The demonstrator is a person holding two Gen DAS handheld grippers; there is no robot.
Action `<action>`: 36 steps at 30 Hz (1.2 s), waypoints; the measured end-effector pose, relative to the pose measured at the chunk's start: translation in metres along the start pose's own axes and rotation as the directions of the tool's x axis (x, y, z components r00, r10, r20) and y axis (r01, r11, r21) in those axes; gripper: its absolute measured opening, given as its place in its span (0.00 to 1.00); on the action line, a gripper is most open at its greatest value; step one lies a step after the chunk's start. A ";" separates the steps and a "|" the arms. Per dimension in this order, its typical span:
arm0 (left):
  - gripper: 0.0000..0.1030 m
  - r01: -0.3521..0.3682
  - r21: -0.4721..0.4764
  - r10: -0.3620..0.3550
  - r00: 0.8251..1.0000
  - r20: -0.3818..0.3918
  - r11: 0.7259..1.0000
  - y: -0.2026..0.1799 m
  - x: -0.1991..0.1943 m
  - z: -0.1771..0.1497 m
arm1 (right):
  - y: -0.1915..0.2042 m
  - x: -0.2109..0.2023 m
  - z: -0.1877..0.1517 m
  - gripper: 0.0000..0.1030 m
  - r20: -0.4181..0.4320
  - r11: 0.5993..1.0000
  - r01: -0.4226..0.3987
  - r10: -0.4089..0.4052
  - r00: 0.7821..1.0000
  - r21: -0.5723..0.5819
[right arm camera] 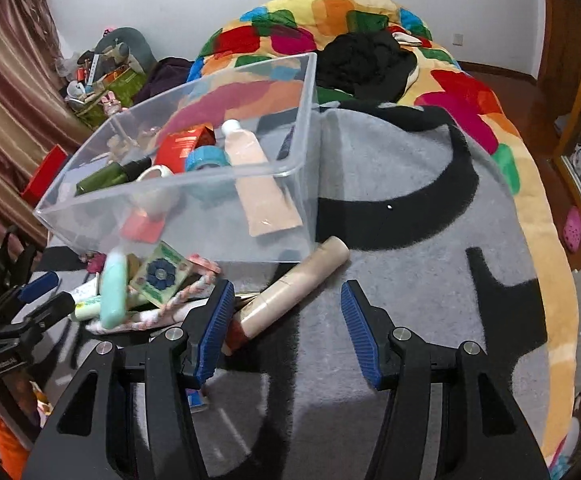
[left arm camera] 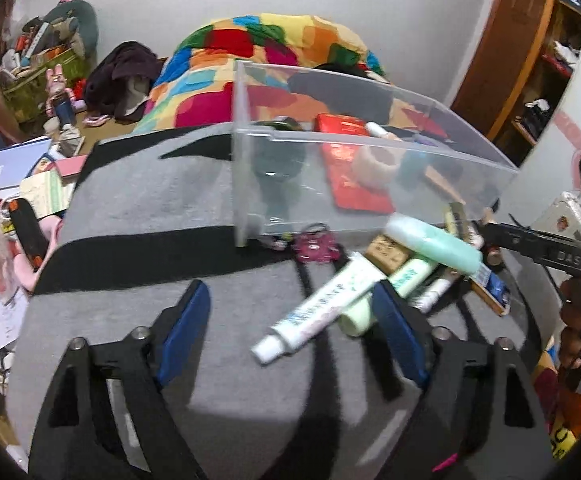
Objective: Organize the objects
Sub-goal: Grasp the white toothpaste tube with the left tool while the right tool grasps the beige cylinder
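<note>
Left hand-held gripper [left arm camera: 292, 326] and right hand-held gripper [right arm camera: 286, 330] both wide open, empty, near clear bin [right arm camera: 194, 216].

A clear plastic bin [right arm camera: 194, 184] is seen upright on a grey and black blanket [right arm camera: 402, 184]. Inside it are held a red box [right arm camera: 184, 144], a peach tube [right arm camera: 258, 176], a blue tape roll [right arm camera: 206, 159] and a dark green bottle [right arm camera: 110, 176]. In front of it are heaped a white tube [left arm camera: 314, 308], a mint bottle [left arm camera: 434, 246] and a beige tube [right arm camera: 290, 288], which is laid against the bin's corner.
</note>
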State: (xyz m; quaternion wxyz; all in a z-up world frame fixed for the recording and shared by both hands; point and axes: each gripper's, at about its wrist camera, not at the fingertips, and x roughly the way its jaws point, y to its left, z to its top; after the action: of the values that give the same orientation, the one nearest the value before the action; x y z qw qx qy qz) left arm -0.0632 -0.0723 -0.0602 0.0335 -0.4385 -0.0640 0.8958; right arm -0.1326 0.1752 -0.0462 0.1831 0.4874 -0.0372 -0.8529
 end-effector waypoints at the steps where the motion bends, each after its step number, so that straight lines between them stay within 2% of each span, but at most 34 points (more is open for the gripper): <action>1: 0.72 0.007 0.010 -0.007 1.000 0.004 1.000 -0.003 -0.001 -0.002 | 0.000 -0.002 -0.001 0.50 0.003 1.000 0.011 -0.011 1.000 -0.002; 2: 0.71 0.011 0.018 -0.011 1.000 0.006 1.000 -0.006 -0.001 -0.003 | -0.002 -0.002 -0.002 0.50 0.006 1.000 0.023 -0.023 1.000 -0.005; 4: 0.60 0.034 0.031 -0.034 0.999 -0.010 0.999 -0.011 -0.001 -0.007 | -0.006 -0.004 -0.005 0.47 0.006 1.000 0.028 -0.028 1.000 -0.006; 7: 0.56 0.017 0.074 -0.016 1.000 -0.018 0.997 -0.020 -0.004 -0.015 | -0.010 -0.009 -0.010 0.33 0.014 0.998 0.061 -0.061 0.998 -0.034; 11: 0.48 0.040 0.103 -0.037 0.999 -0.029 0.994 -0.026 -0.016 -0.024 | -0.015 -0.018 -0.018 0.29 0.020 0.994 0.085 -0.084 0.996 -0.062; 19: 0.48 -0.070 0.115 0.073 0.997 -0.016 0.991 -0.012 -0.019 -0.025 | -0.020 -0.023 -0.018 0.28 0.032 0.993 0.087 -0.085 0.996 -0.077; 26: 0.46 -0.104 0.132 0.103 0.995 0.011 0.986 -0.012 -0.007 -0.018 | -0.017 -0.012 -0.011 0.26 0.048 0.990 0.120 -0.117 0.992 -0.073; 29: 0.34 -0.098 0.138 0.096 0.995 0.019 0.986 -0.016 -0.002 -0.013 | -0.016 -0.012 -0.013 0.14 0.058 0.987 0.139 -0.134 0.989 -0.080; 36: 0.14 -0.100 0.159 0.094 0.994 0.047 0.982 -0.026 0.002 -0.014 | -0.020 -0.021 -0.019 0.13 0.068 0.990 0.124 -0.119 0.991 -0.073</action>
State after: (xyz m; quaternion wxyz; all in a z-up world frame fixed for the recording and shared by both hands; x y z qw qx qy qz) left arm -0.0534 -0.0453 -0.0660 0.0238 -0.4191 0.0296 0.9071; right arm -0.1125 0.2031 -0.0440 0.1482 0.4538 0.0199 -0.8785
